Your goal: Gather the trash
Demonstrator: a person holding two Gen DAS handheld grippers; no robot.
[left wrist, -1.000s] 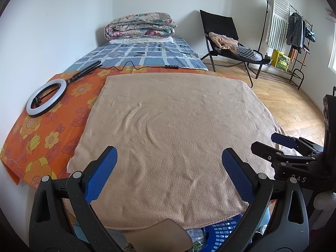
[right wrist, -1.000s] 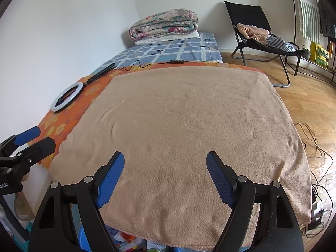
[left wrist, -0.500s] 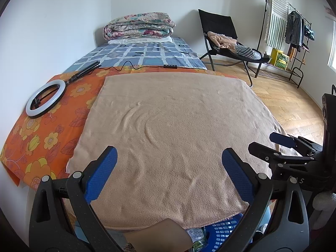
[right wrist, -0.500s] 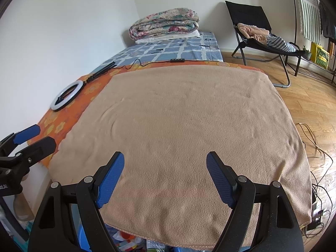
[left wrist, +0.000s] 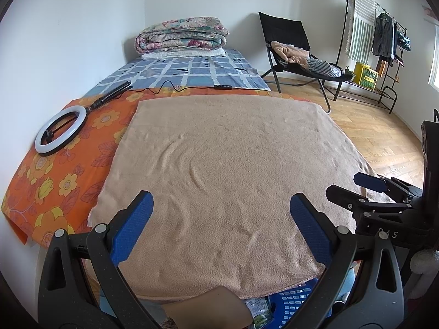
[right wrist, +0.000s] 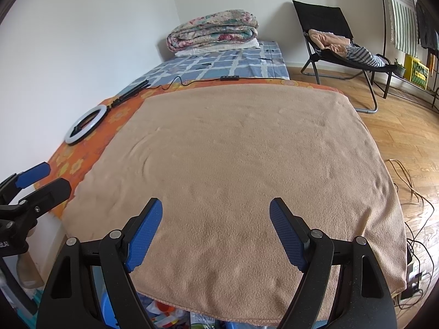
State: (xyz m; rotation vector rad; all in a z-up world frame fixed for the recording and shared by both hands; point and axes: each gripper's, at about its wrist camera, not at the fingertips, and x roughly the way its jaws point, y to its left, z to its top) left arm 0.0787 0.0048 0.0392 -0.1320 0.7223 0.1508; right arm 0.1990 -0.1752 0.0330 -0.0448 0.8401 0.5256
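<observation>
1. The trash [right wrist: 167, 314] shows only as scraps of coloured wrappers and packaging below the near edge of the bed, seen in a blue basket [left wrist: 293, 300] with a perforated wall; the individual pieces are too cut off to name.
2. A tan blanket [left wrist: 233, 181] lies flat over the bed directly above that basket, its near hem overhanging the trash.
3. The left gripper [left wrist: 221, 227] hangs over the near part of the blanket with its blue-padded fingers [left wrist: 133, 230] spread wide and nothing between them.
4. The right gripper [right wrist: 215, 233] is level with it to the right, also spread wide and holding nothing, over the same stretch of blanket.
5. Each gripper appears at the edge of the other's view, the two near each other but apart.
6. Under the blanket an orange floral sheet [left wrist: 55, 181] shows along the wall side, with a white ring light [left wrist: 61, 128] lying on it.
7. Beyond is a blue checked cover [right wrist: 219, 63] with a folded floral quilt [right wrist: 214, 30] stacked at the far end.
8. A black folding chair [left wrist: 290, 44] draped with clothes stands on the wooden floor [right wrist: 411, 126], and a clothes rack [left wrist: 384, 44] stands by the far wall.
</observation>
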